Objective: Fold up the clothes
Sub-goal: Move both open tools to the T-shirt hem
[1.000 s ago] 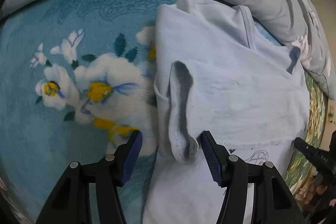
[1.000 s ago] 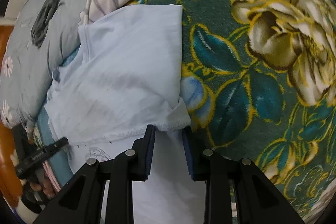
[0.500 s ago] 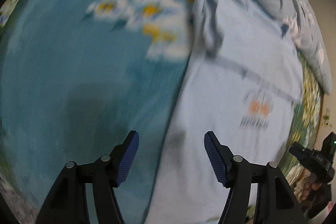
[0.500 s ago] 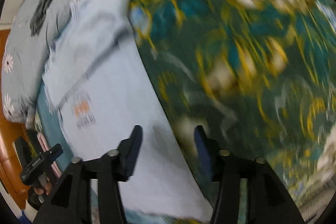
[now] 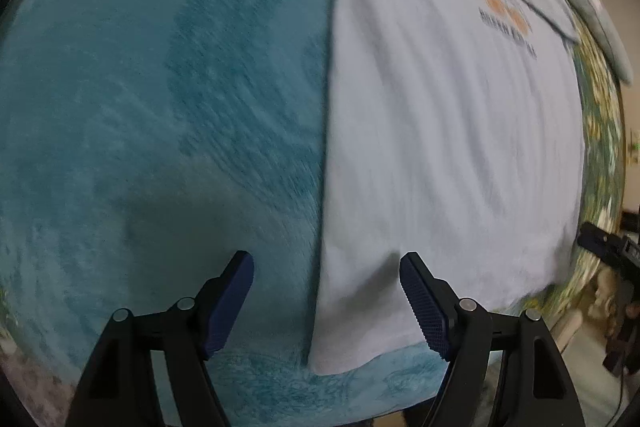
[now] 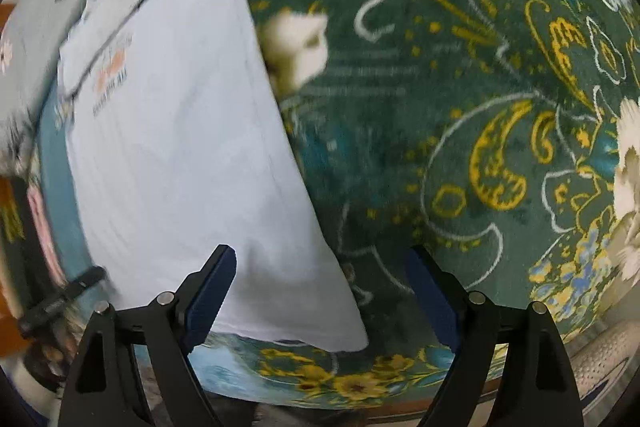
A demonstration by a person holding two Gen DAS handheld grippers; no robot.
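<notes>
Pale-blue T-shirt lies flat on the bed blanket, sleeves folded in; left hand-held gripper and right hand-held gripper both wide open, empty, straddling the hem corners; pinch both corners evenly, likely for a lengthwise fold.

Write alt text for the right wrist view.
The open right tool hangs over the near right corner of a pale blue shirt, which lies flat on a dark green floral blanket. The shirt has a small orange print near its far end, and a grey quilt lies beyond it.
</notes>
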